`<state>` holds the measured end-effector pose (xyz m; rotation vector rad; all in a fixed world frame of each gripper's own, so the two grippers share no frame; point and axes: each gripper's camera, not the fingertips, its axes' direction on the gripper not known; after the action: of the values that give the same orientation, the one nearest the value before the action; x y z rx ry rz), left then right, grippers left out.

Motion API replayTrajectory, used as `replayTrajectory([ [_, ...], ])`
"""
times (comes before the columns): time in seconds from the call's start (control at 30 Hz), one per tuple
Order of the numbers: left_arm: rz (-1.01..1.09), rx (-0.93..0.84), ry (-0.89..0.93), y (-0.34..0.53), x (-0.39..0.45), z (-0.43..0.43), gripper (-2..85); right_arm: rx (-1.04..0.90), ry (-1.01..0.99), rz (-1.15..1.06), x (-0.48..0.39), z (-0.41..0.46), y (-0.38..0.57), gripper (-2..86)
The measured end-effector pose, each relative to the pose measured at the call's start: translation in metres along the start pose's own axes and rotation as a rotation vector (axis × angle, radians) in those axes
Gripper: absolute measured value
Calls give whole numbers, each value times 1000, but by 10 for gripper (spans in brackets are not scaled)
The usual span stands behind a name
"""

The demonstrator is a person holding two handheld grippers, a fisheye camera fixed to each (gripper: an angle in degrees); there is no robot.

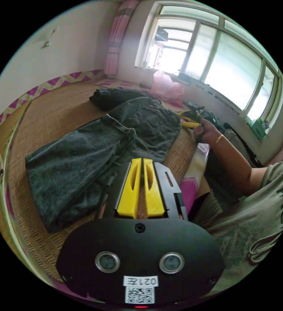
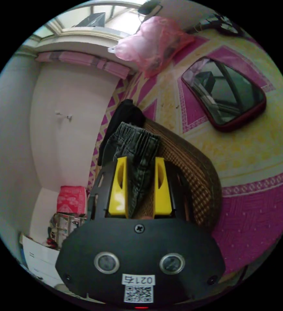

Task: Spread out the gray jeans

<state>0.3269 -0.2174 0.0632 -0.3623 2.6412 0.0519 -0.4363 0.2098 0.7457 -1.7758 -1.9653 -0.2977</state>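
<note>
The gray jeans (image 1: 83,155) lie folded and rumpled on a woven mat (image 1: 50,110), the waistband end toward the window. In the left gripper view my left gripper (image 1: 142,160) hovers at the jeans' near edge, its yellow jaws shut with only mat showing in the thin slit. A hand (image 1: 206,131) holds the right gripper (image 1: 188,119) at the waistband corner. In the right gripper view the gathered waistband of the jeans (image 2: 138,145) fills the gap between the jaws of my right gripper (image 2: 141,158), which press on it from both sides.
A black garment (image 1: 112,95) lies beyond the jeans, and a pink plastic bag (image 1: 165,87) sits under the window (image 1: 212,55). The person's arm and body (image 1: 261,207) are at the right. A dark-framed mirror (image 2: 225,94) rests on the pink-and-yellow cover beside the mat (image 2: 186,168).
</note>
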Motion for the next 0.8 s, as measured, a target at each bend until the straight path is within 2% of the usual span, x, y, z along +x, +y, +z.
replayTrajectory([
  [0.1,-38,33,8,19,-17,-16,-9,-39,-78,75,2,7,-5,103],
  [0.17,-64,50,7,32,-29,-27,-9,-26,-95,28,-17,2,-2,78],
  [0.33,-138,51,-13,63,-65,-49,-10,31,-10,-463,-169,-6,52,63],
  [0.4,-179,70,-8,79,-84,-59,-10,50,49,-755,-259,11,110,63],
  [0.5,-233,93,-2,101,-107,-70,-10,40,122,-1100,-349,59,206,63],
  [0.63,-302,105,2,127,-135,-80,-10,-53,182,-1445,-400,145,334,61],
  [0.7,-337,107,-22,142,-152,-89,-10,-164,223,-1611,-396,213,409,56],
  [0.8,-372,106,-42,158,-174,-101,-10,-350,351,-1726,-363,292,465,50],
])
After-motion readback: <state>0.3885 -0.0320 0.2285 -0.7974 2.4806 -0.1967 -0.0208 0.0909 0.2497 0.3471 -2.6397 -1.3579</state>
